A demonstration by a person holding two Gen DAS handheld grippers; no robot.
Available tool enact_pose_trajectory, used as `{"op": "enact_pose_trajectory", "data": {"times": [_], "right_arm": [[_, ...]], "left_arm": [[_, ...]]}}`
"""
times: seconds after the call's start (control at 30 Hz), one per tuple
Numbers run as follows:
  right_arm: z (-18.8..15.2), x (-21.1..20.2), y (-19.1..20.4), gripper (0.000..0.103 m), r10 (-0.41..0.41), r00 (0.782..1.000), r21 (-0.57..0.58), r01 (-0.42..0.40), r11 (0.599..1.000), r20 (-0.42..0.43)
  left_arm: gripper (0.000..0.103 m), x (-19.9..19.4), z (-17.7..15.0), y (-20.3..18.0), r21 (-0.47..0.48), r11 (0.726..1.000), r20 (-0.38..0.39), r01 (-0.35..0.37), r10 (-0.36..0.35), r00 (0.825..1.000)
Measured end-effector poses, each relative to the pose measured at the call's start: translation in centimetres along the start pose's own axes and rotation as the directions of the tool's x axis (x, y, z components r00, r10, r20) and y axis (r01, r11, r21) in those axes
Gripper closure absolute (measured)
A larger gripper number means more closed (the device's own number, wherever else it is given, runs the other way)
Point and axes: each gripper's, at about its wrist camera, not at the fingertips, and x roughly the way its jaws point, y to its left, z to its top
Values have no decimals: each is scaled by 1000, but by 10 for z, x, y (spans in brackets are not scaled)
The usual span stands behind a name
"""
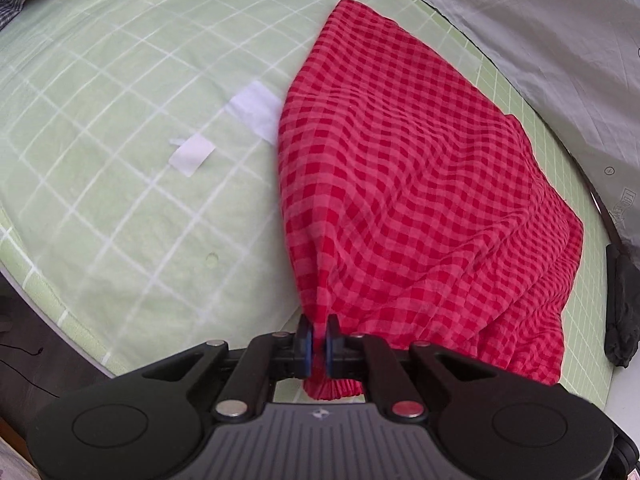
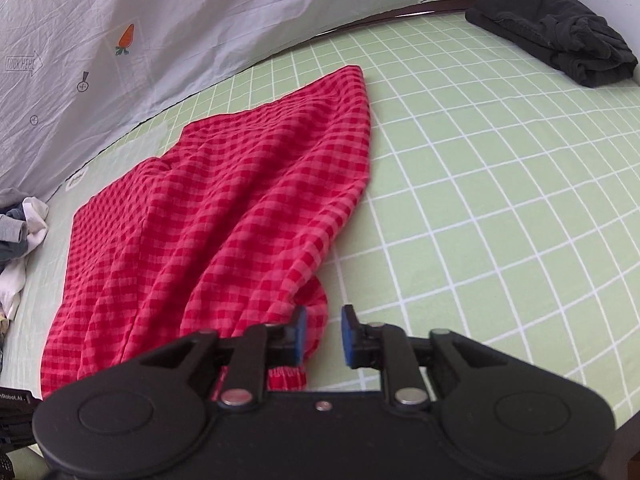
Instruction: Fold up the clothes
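Our left gripper (image 1: 319,344) was clenched on the gathered elastic edge of the red-and-pink gingham cotton garment (image 1: 408,184), cloth pinched between its blue pads (image 1: 307,346). Our right gripper (image 2: 323,336) was released, its jaws standing apart; the garment (image 2: 224,216) brushed the left pad while the right pad sat over bare sheet. The garment lay on the pale green bed sheet with white grid lines (image 2: 480,184), its long axis running away from both grippers, broad at the elastic end near us and narrowing to a tip at the far side. Its nearest hem was cut off behind the gripper bodies, so we could not tell what kind of garment it was. Two white fabric strips (image 1: 224,132) lay on the sheet just left of the garment in the left wrist view. A grey printed cloth with a carrot motif (image 2: 128,40) hung along the far edge of the bed. A folded black garment (image 2: 556,28) rested well apart in the far corner, and a heap of white and grey clothes (image 2: 20,232) sat at the sheet's left margin, partly cropped.
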Motion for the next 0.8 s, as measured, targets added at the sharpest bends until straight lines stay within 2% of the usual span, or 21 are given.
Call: {"op": "enact_pose_trajectory", "data": {"times": [0.03, 0.13, 0.2, 0.27, 0.3, 0.33, 0.43, 0.57, 0.6, 0.67, 0.7, 0.73, 0.8], "right_arm": [[0, 2, 2, 66, 14, 1000, -3, -14, 1000, -2], [0, 9, 13, 64, 61, 998, -4, -61, 998, -16], [0, 16, 19, 56, 82, 996, -9, -83, 997, -32], [0, 23, 24, 57, 93, 994, -22, -94, 995, -51], [-3, 29, 27, 71, 73, 995, -44, -76, 996, -68], [-4, 31, 29, 91, 51, 995, -60, -57, 997, -83], [-6, 25, 21, 100, -22, 995, -65, 16, 998, -94], [-4, 13, 11, 100, -74, 992, -90, 65, 994, -105], [-2, 11, 10, 98, -78, 992, -82, 70, 994, -95], [4, 6, 9, 83, -91, 994, -72, 87, 994, -55], [9, 3, 10, 61, -112, 993, -76, 110, 991, -26], [14, 0, 12, 48, -133, 991, -82, 133, 988, 2], [23, -2, 15, 43, -147, 988, -86, 151, 985, 47]], "left_arm": [[96, -2, -3, 2, -2, 1000, 3, -1, 1, 1000], [96, -5, -6, -1, 13, 1000, 11, -17, 16, 1000], [96, -6, -7, -4, 29, 999, 14, -27, 27, 1000], [96, -5, -7, -5, 39, 999, 14, -30, 30, 999], [96, -5, -6, -7, 42, 999, 13, -33, 33, 999], [96, -4, -5, -7, 44, 998, 13, -38, 37, 999], [94, 0, -1, -9, 34, 998, 3, -50, 50, 999], [89, 6, 5, 2, -54, 997, -38, -48, 46, 998], [86, 6, 7, 4, -69, 996, -41, -52, 49, 998], [85, 2, 14, 4, -79, 994, -26, -72, 70, 997], [82, -1, 19, 3, -77, 993, -11, -85, 85, 996], [80, -4, 23, 1, -74, 992, 5, -99, 99, 995], [71, -12, 33, 0, -47, 992, 54, -121, 123, 991]]}}
